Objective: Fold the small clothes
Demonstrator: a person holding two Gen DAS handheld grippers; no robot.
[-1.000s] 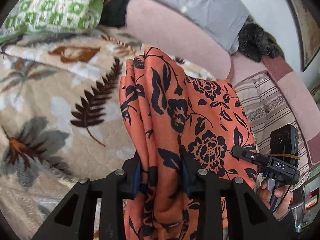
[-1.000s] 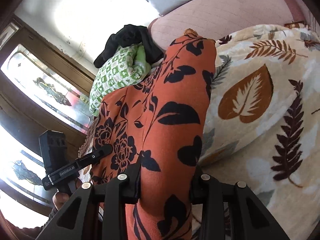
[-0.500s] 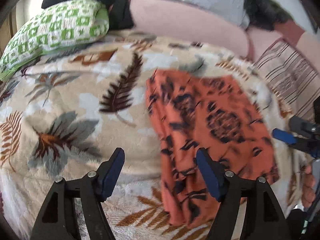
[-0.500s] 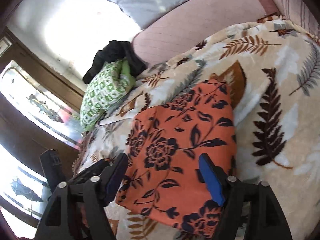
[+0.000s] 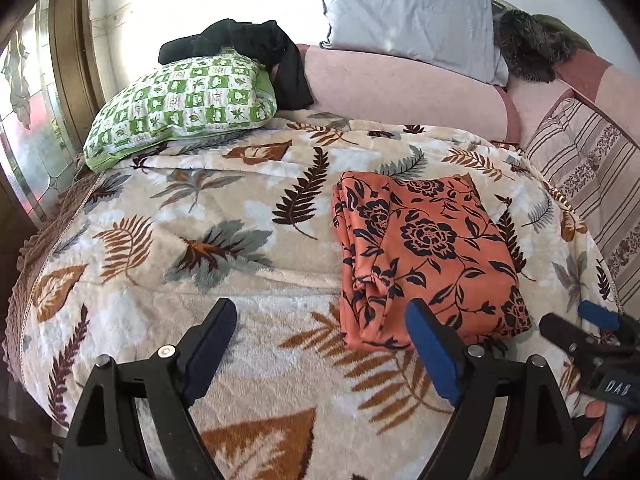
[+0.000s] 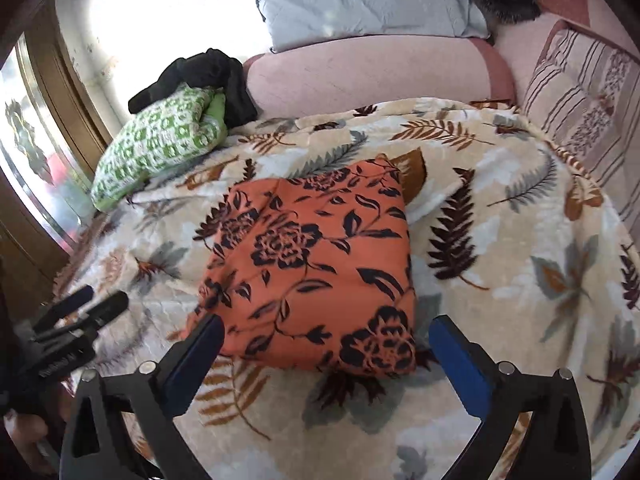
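The folded orange cloth [image 6: 316, 276] lies on the bed, long axis pointing away; the right tool [image 6: 326, 358], just opened wide and empty, sits nearest.

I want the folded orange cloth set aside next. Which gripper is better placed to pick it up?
Probably the right gripper: its open jaws frame the near edge of the orange cloth. The left gripper, also open, points mostly at bare blanket, with the cloth off to its right.

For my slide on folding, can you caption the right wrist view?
Open right gripper above the folded orange floral garment lying on the leaf-print blanket.
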